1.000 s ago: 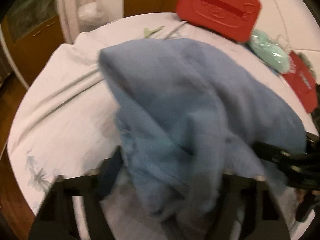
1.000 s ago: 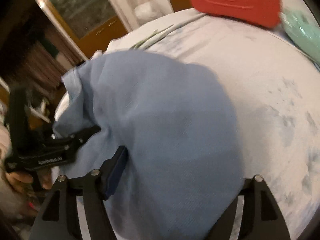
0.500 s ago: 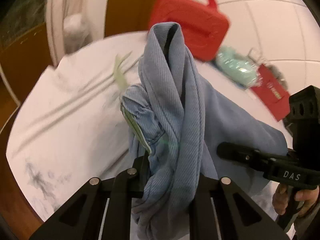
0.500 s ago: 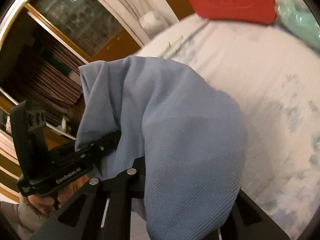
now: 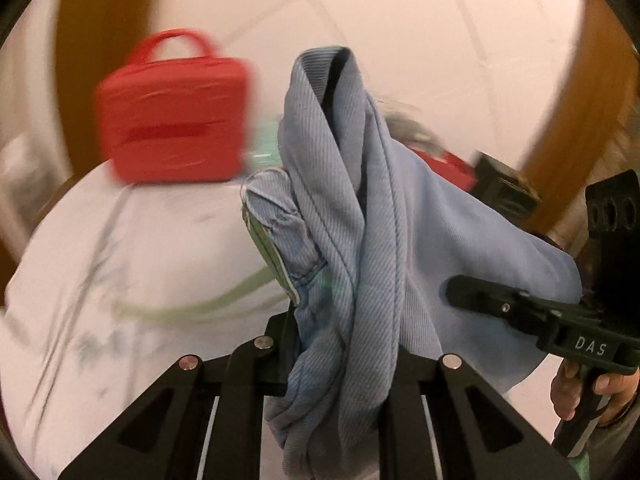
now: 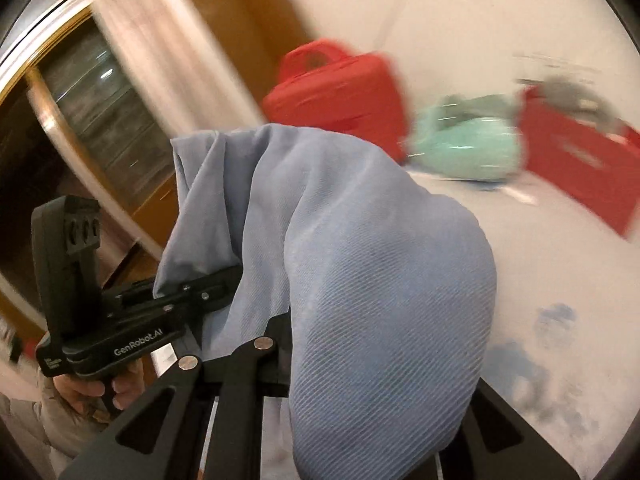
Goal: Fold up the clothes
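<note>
Blue ribbed garment (image 5: 344, 216) hangs bunched between your two tools above the white printed tablecloth (image 5: 132, 280), its long folds running upward. Your left gripper (image 5: 336, 344) and right gripper (image 6: 348, 360) have just closed and now clamp it, lifted clear since a second ago. Behind stand a red case (image 5: 172, 120), red bag (image 6: 580, 160) and mint pouch (image 6: 468, 148).

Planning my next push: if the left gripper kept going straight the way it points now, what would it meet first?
Only the blue garment it is shut on, which bunches up ahead of the left gripper. Beyond that, probably the cloth-covered table short of the red case; depth is unclear.
</note>
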Demonstrator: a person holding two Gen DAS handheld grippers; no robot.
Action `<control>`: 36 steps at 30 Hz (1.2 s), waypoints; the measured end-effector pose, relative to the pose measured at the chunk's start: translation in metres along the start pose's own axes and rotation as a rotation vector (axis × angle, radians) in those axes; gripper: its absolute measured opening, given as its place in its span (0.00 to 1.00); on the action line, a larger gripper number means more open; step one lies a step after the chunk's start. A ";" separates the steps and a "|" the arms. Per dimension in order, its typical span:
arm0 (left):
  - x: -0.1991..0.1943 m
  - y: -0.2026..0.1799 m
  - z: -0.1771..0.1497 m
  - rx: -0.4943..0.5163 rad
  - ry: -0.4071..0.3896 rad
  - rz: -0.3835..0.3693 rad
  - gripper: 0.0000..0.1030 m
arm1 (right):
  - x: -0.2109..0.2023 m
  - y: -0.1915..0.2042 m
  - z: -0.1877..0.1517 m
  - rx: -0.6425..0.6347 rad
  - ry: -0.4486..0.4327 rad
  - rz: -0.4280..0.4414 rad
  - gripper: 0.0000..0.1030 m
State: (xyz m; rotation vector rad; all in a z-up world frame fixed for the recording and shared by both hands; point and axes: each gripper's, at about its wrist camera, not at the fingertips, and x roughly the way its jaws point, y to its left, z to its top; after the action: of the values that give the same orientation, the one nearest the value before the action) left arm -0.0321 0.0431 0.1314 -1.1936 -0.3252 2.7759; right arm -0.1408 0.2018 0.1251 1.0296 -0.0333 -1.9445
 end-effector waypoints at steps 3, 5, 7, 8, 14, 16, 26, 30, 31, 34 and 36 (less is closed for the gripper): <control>0.021 -0.044 0.014 0.093 0.028 -0.089 0.12 | -0.039 -0.027 -0.005 0.069 -0.049 -0.114 0.13; 0.035 -0.078 0.019 0.143 0.040 -0.138 0.12 | -0.063 -0.043 -0.012 0.107 -0.071 -0.183 0.13; 0.045 -0.112 0.022 0.179 0.053 -0.181 0.12 | -0.091 -0.061 -0.019 0.136 -0.088 -0.244 0.13; 0.050 -0.130 0.024 0.197 0.058 -0.201 0.12 | -0.105 -0.071 -0.023 0.147 -0.095 -0.267 0.13; 0.070 -0.244 0.032 0.257 0.043 -0.276 0.12 | -0.191 -0.130 -0.042 0.173 -0.133 -0.361 0.13; 0.078 -0.287 0.037 0.261 0.040 -0.297 0.12 | -0.222 -0.153 -0.045 0.164 -0.140 -0.383 0.13; 0.102 -0.460 0.074 0.304 0.016 -0.373 0.12 | -0.365 -0.248 -0.040 0.128 -0.177 -0.517 0.13; 0.116 -0.511 0.104 0.313 -0.016 -0.393 0.12 | -0.406 -0.275 -0.030 0.110 -0.223 -0.568 0.13; 0.120 -0.523 0.111 0.317 -0.026 -0.395 0.13 | -0.417 -0.283 -0.026 0.107 -0.242 -0.578 0.13; 0.138 -0.554 0.125 0.327 -0.038 -0.406 0.13 | -0.444 -0.302 -0.017 0.090 -0.296 -0.611 0.13; 0.159 -0.573 0.125 0.329 -0.017 -0.419 0.14 | -0.456 -0.317 -0.016 0.079 -0.315 -0.630 0.13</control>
State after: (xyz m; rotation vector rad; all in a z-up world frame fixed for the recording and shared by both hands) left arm -0.2268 0.6092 0.2381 -0.9025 -0.0965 2.3619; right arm -0.2431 0.7249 0.2814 0.8306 0.0446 -2.6867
